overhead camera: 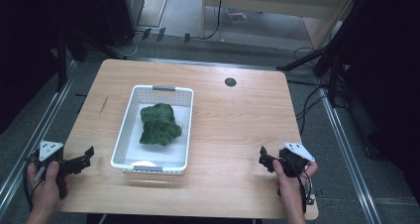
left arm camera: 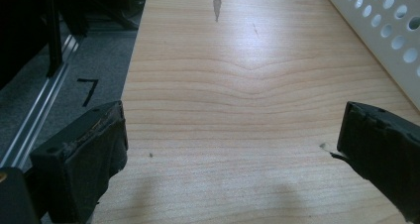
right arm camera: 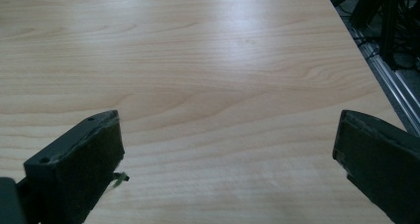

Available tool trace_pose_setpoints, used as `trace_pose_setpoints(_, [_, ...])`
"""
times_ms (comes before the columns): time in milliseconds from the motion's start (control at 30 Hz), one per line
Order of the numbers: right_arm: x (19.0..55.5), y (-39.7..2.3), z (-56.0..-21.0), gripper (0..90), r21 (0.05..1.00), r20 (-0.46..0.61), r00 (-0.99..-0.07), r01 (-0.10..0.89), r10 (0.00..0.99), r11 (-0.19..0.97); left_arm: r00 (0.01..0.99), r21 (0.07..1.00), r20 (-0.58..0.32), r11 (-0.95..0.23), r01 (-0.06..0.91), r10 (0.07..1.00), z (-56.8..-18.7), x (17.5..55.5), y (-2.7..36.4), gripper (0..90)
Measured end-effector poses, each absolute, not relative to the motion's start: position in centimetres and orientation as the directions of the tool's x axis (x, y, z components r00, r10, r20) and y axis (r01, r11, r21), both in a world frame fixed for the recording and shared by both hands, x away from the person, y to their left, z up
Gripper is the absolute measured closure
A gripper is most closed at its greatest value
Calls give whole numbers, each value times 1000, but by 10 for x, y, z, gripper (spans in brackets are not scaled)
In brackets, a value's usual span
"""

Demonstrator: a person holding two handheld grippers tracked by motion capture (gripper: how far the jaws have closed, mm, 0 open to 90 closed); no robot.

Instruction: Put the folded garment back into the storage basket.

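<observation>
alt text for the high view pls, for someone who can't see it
A white perforated plastic basket holding a crumpled dark green cloth sits on a light wooden table. A person's left gripper and right gripper rest open at the near corners, apart from the basket.

My left gripper [left arm camera: 233, 149] hangs low over the table [left arm camera: 247, 85], its jaws spread wide with bare wood between them. The basket's [left arm camera: 386, 30] white perforated wall runs along the upper right. A dark streak [left arm camera: 216, 3] marks the wood far ahead. Grey floor [left arm camera: 94, 65] lies left.
</observation>
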State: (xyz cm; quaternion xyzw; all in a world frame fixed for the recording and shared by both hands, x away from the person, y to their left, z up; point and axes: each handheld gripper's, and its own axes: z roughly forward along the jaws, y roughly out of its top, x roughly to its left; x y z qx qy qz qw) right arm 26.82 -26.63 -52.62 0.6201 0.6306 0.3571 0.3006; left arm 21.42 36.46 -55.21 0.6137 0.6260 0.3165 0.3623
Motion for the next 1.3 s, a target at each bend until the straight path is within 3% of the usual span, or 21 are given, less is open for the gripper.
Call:
trace_pose_setpoints(767, [226,-321,-537,0,847,97,-43,529,994,-59,9,838,-68,53,543,998,-552,215,364,2])
trace_pose_setpoints(1300, [209,-334,-547,0,840,119,-35,537,992,-81,-2,836,-71,61,546,997,-552,214,365,2])
